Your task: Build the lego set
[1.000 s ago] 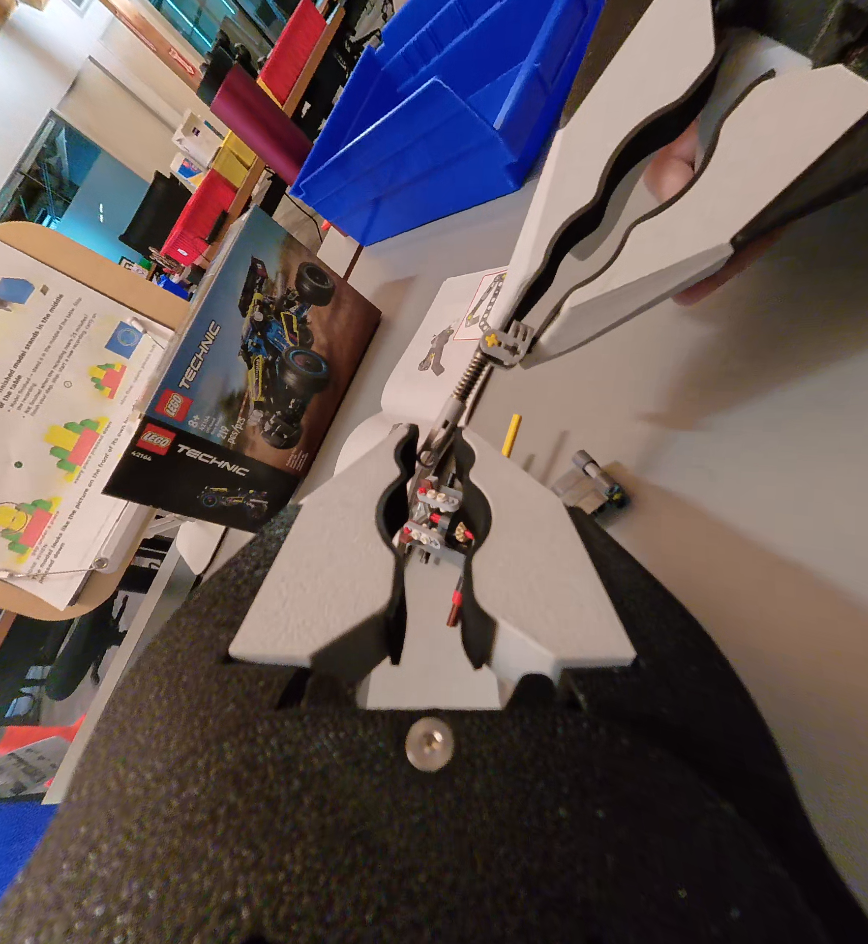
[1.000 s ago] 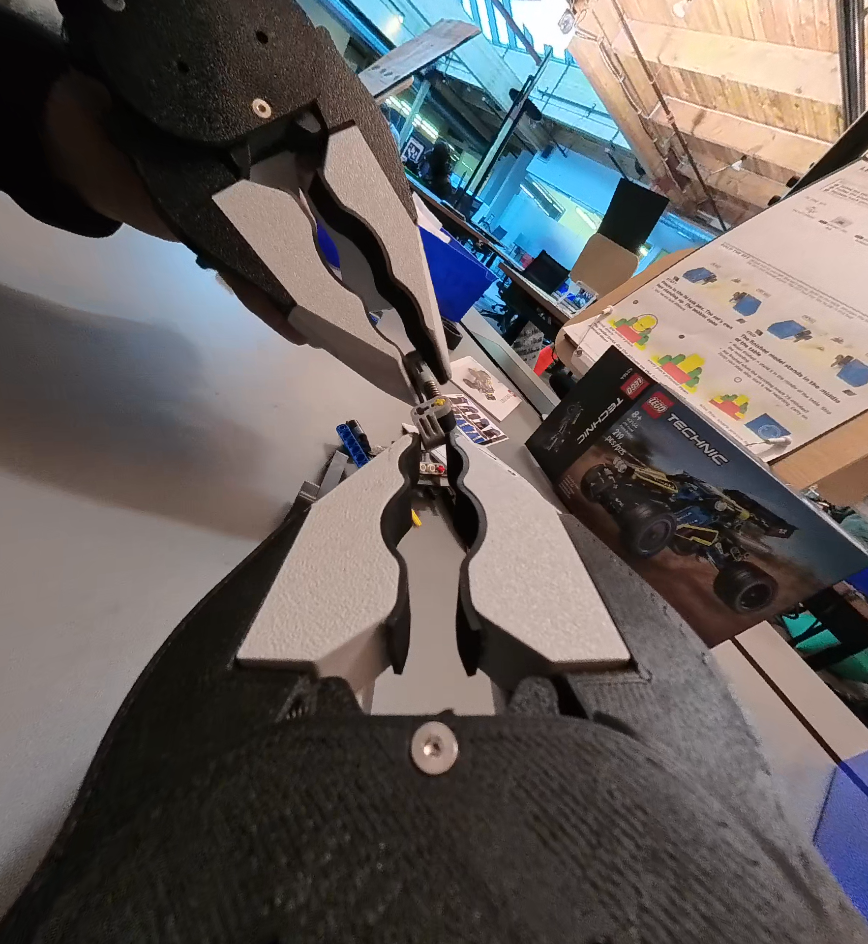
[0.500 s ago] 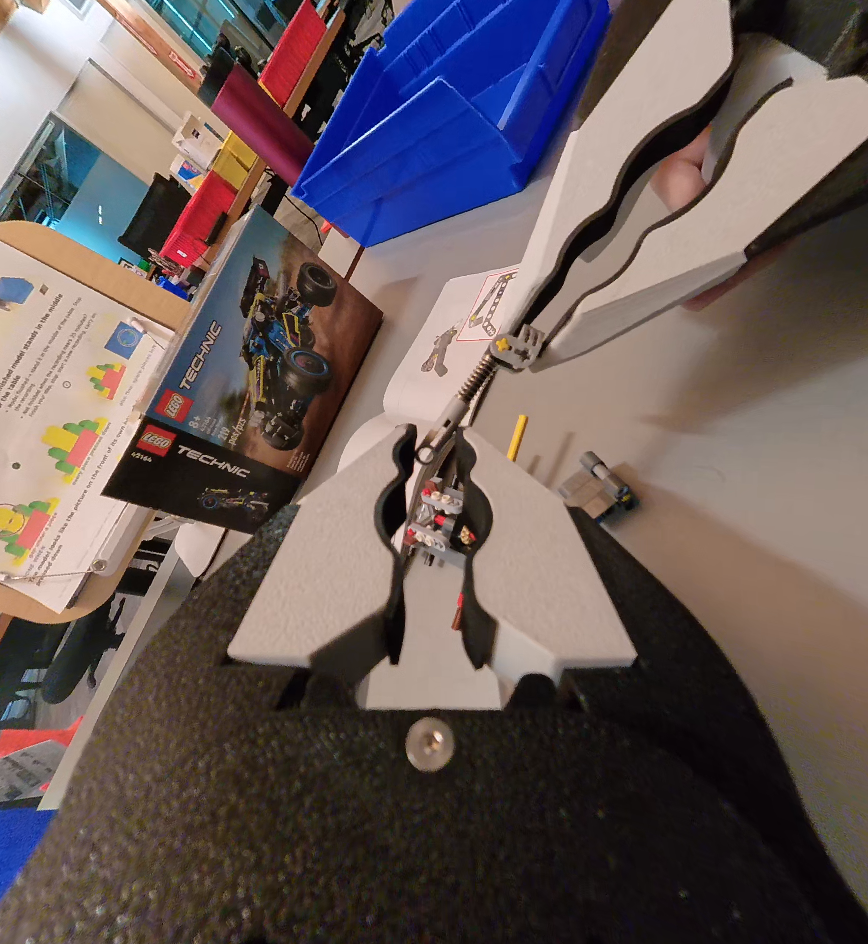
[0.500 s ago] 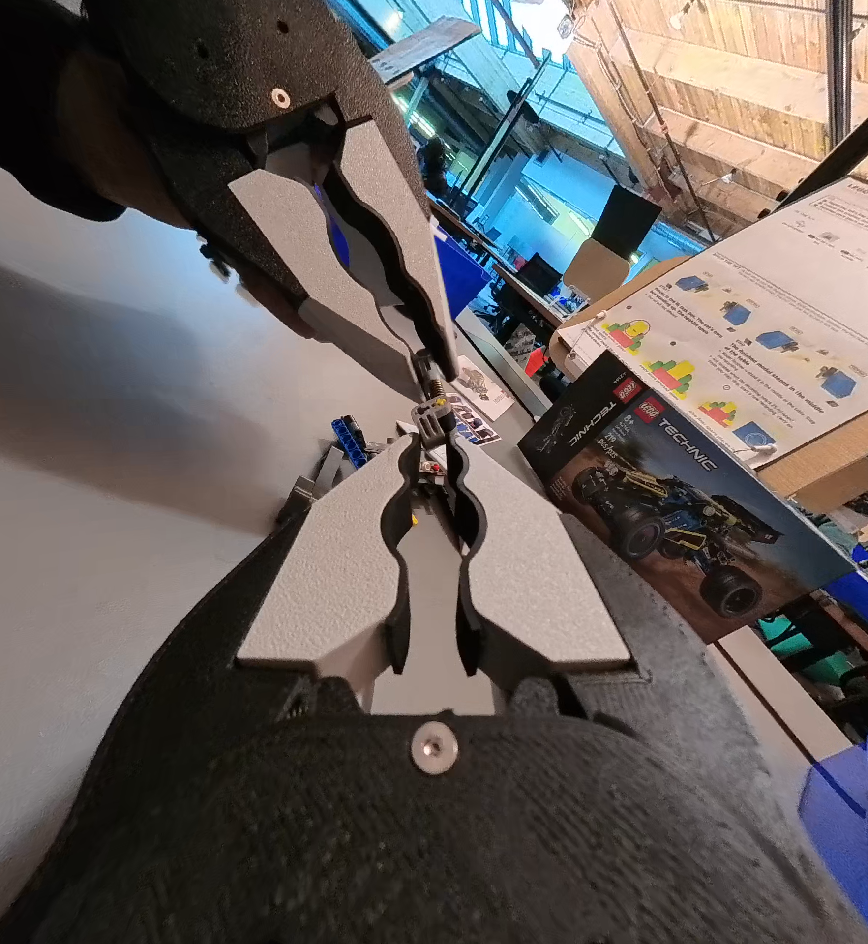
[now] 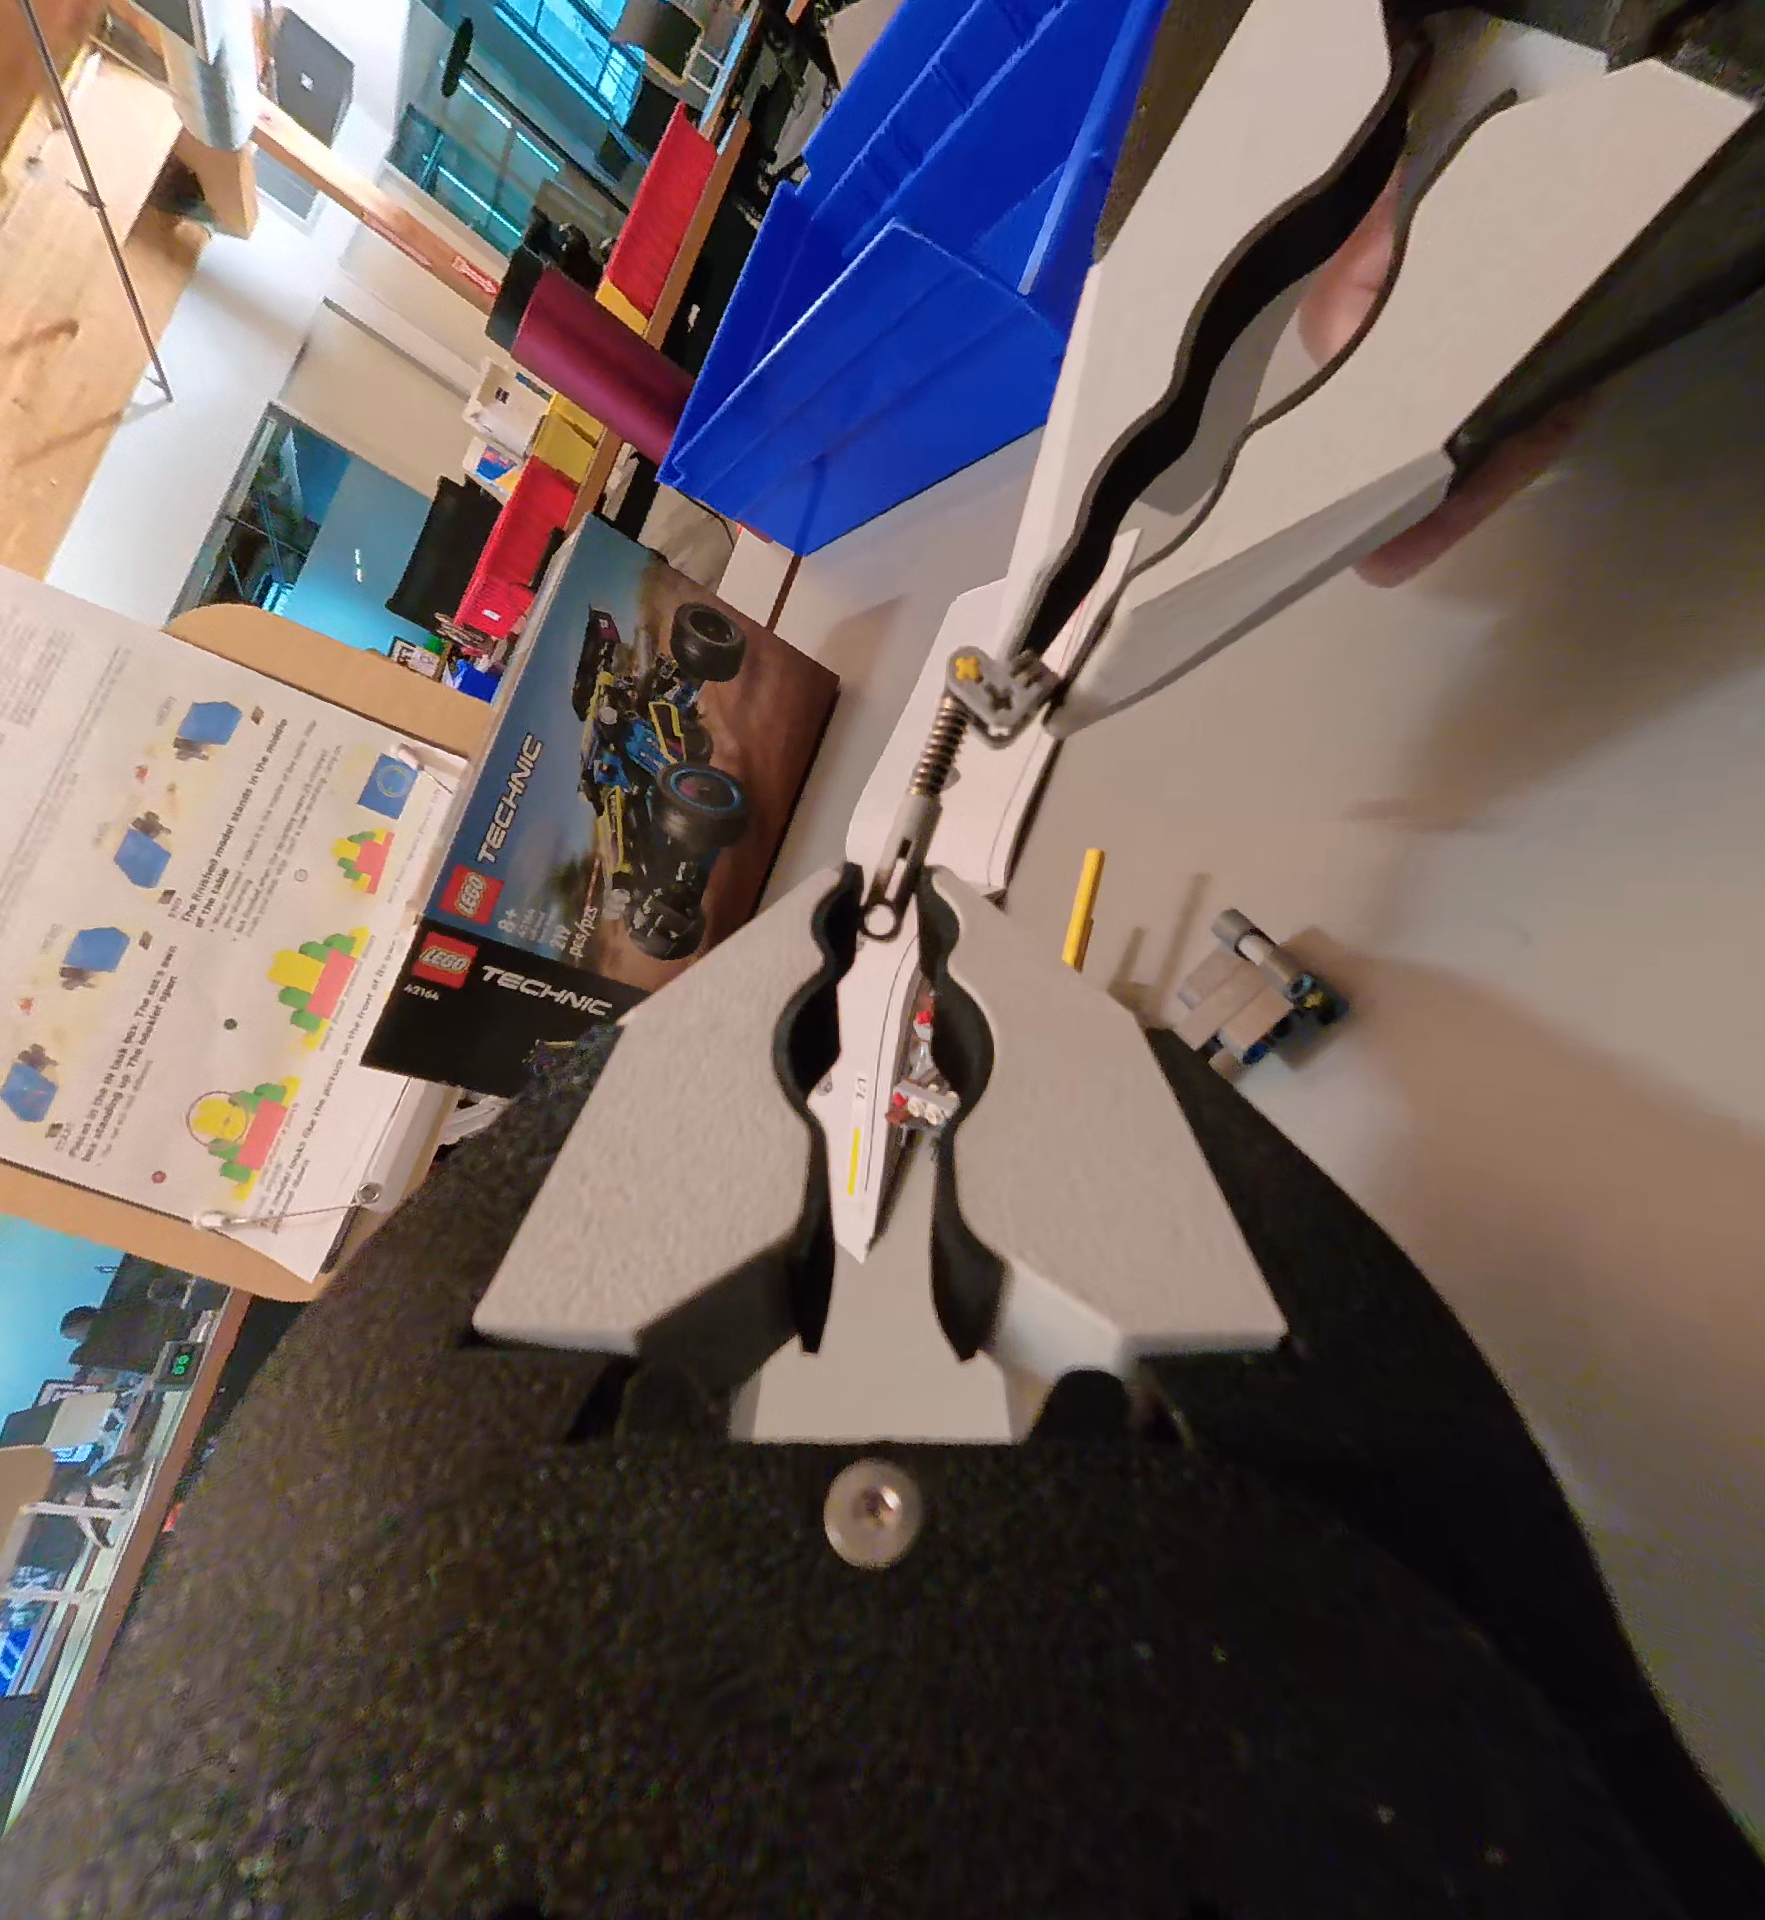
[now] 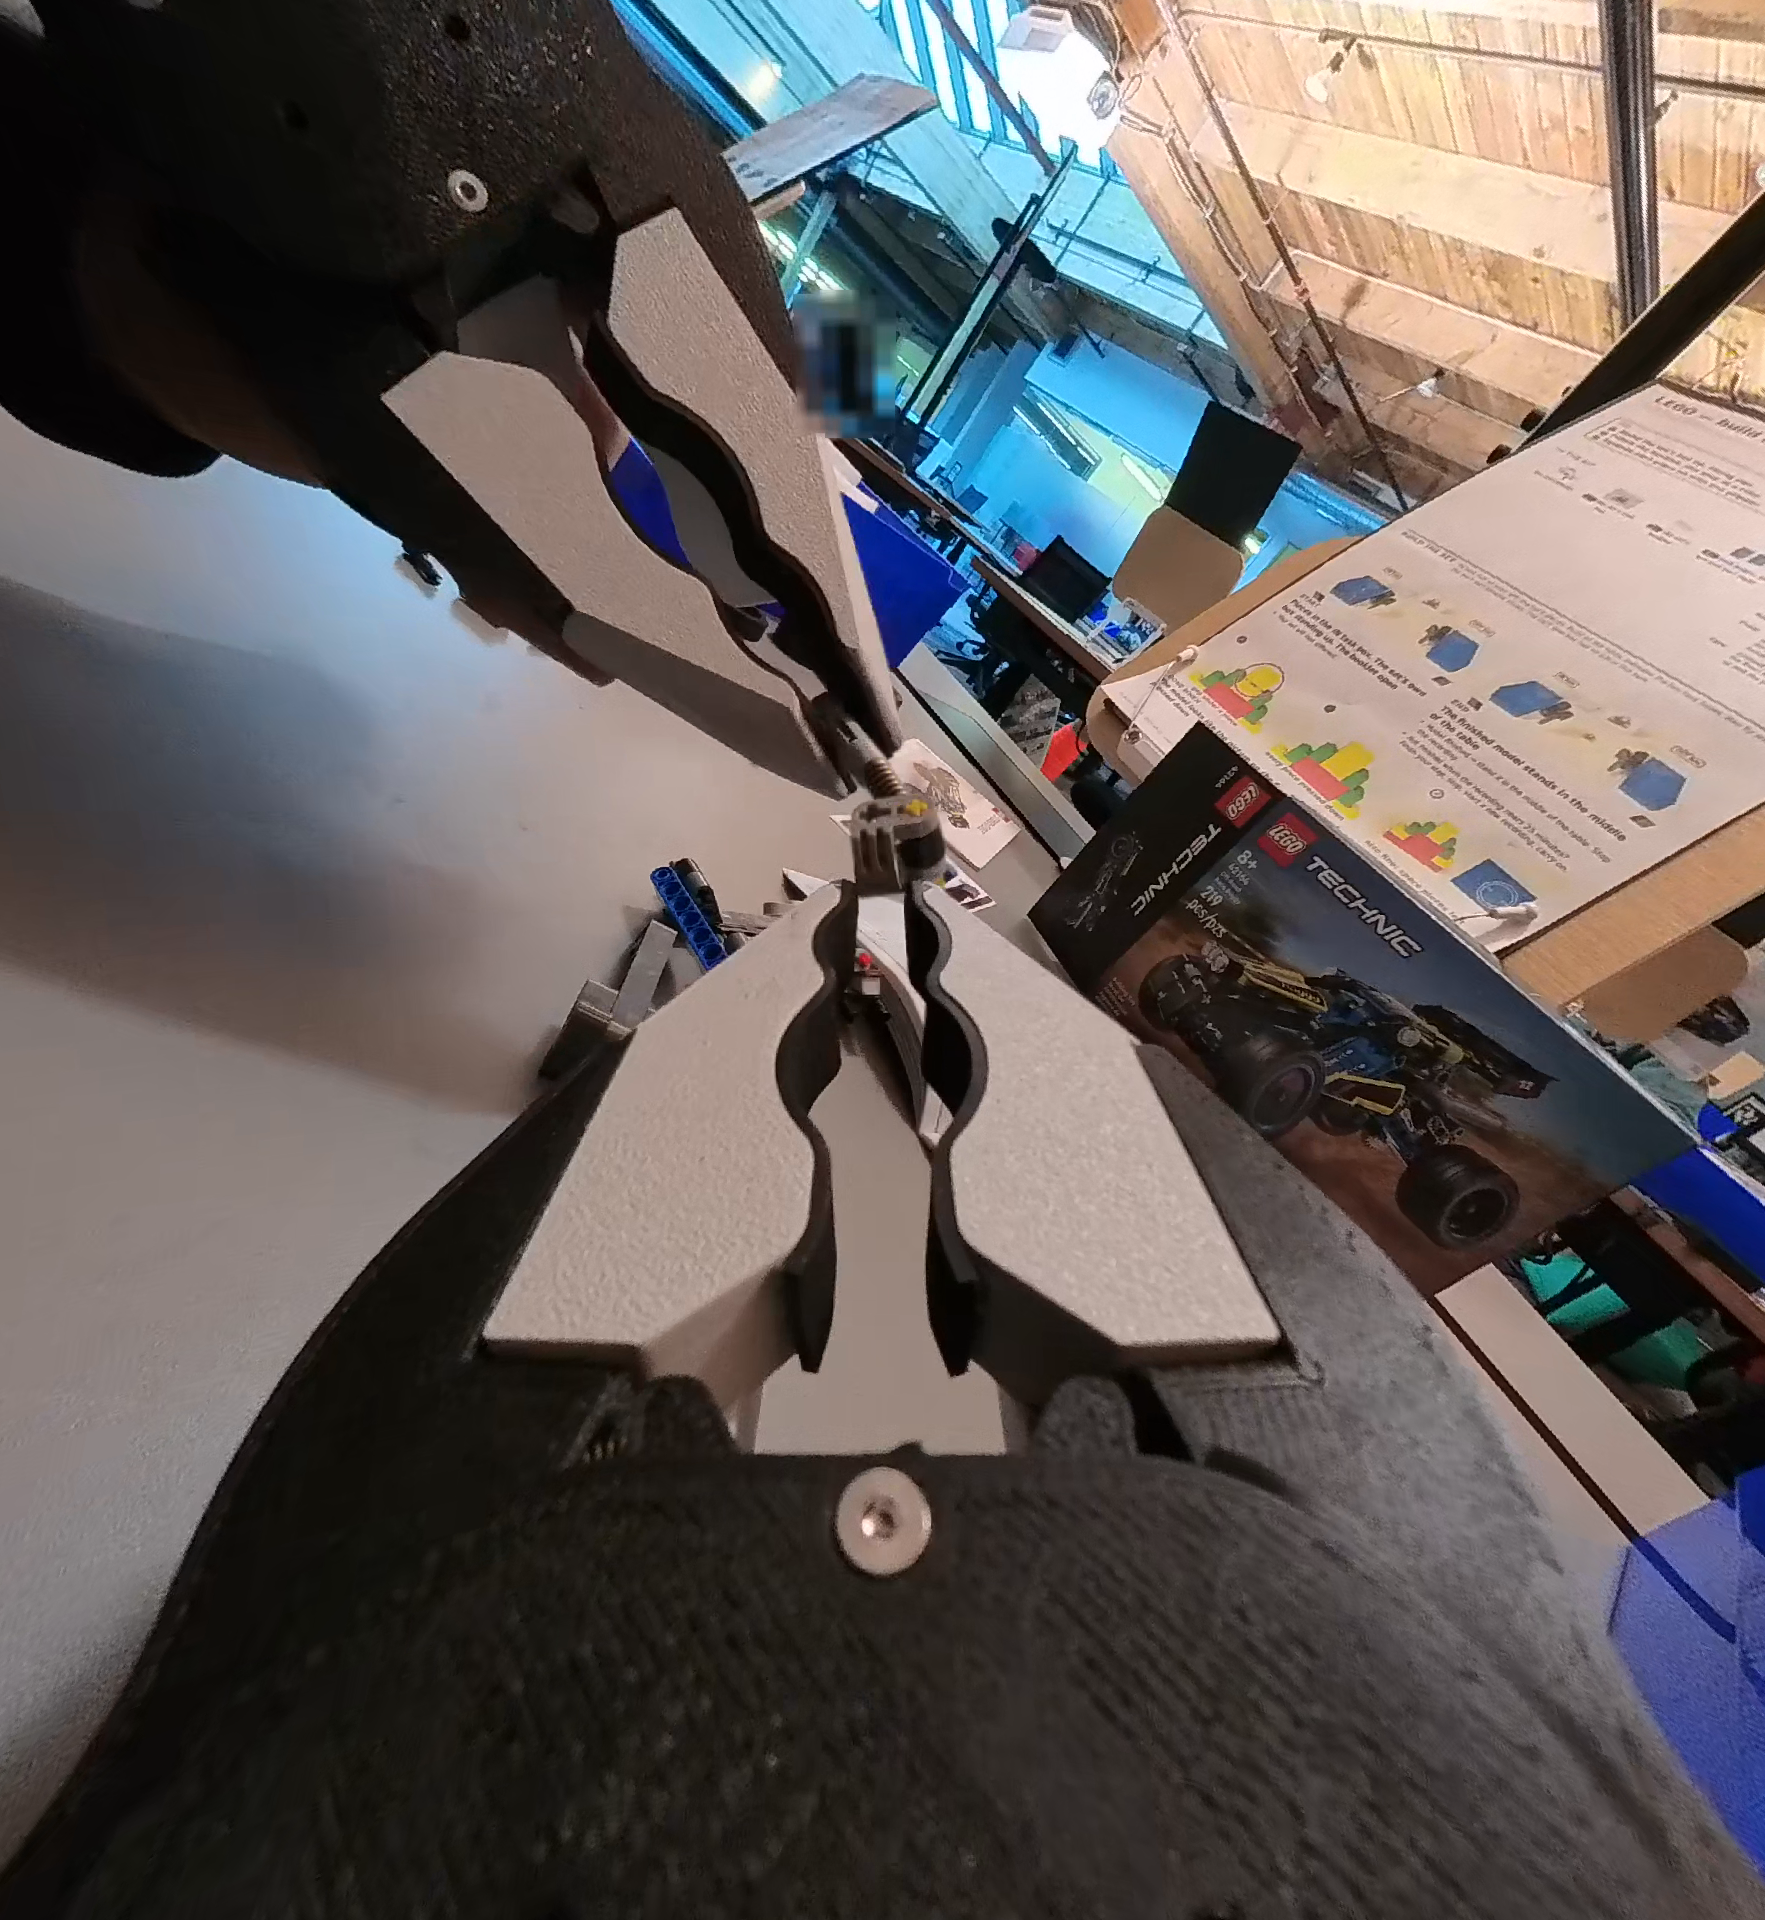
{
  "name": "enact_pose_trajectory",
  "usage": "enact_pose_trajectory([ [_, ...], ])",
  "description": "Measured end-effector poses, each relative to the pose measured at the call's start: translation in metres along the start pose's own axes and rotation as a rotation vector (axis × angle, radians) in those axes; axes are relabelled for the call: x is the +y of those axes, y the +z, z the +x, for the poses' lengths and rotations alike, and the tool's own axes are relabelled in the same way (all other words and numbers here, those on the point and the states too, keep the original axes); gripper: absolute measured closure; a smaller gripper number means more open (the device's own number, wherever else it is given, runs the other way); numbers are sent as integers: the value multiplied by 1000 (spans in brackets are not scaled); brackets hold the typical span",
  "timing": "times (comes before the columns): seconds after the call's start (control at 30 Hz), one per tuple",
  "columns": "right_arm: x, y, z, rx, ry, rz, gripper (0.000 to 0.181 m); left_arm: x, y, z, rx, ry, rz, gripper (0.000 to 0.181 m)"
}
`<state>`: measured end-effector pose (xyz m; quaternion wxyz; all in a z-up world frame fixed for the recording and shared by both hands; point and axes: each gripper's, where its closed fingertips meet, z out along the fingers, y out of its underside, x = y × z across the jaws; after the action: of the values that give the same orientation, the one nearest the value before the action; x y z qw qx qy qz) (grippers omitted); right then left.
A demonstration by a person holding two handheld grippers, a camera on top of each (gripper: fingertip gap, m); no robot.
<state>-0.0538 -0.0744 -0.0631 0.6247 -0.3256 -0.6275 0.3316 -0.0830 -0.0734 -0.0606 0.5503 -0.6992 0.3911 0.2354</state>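
A grey shock absorber with a metal spring (image 5: pixel 943 730) spans between my two grippers above the table. My left gripper (image 5: pixel 888 896) is shut on its lower eyelet end. My right gripper (image 5: pixel 1039 688) comes in from the upper right and is shut on a small grey connector (image 5: pixel 997 694) with a yellow axle tip at the spring's other end. In the right wrist view my right gripper (image 6: pixel 883 896) pinches that connector (image 6: pixel 888 831), and the left gripper (image 6: pixel 857 750) reaches down from above with the spring (image 6: pixel 880 775) showing at its tips.
On the white table lie a yellow axle (image 5: pixel 1083 907), a small grey-and-blue assembly (image 5: pixel 1262 997), a blue beam (image 6: pixel 686 914), grey pieces (image 6: pixel 629 987) and an open booklet (image 5: pixel 971 821). The set's box (image 5: pixel 639 810), a clipboard sheet (image 5: pixel 130 904) and blue bins (image 5: pixel 888 312) stand behind.
Both grippers have shifted together with the shock absorber held between them. A booklet page now shows under my left fingers, and the small red-pinned assembly there sits more to the right.
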Motion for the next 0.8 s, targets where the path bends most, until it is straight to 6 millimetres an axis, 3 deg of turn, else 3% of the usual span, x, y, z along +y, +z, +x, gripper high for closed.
enact_pose_trajectory([
  [0.03,0,0,0,-1,1,2,175,0,-1,0,0,-1,3,173],
  [0.33,-1,-1,-1,-11,3,7,181,1,-5,-2,26,-40,12,176],
  [0.5,-7,-4,4,-5,78,45,167,4,-6,-7,-12,37,-23,176],
  [0.57,-9,-4,9,-14,191,40,157,4,-7,-8,-30,92,-36,176],
  [0.7,-12,3,17,-73,588,0,132,-2,-8,-11,-84,197,-40,175],
  [0.8,-21,6,14,-140,787,38,130,-11,-10,-10,-103,232,-14,176],
])
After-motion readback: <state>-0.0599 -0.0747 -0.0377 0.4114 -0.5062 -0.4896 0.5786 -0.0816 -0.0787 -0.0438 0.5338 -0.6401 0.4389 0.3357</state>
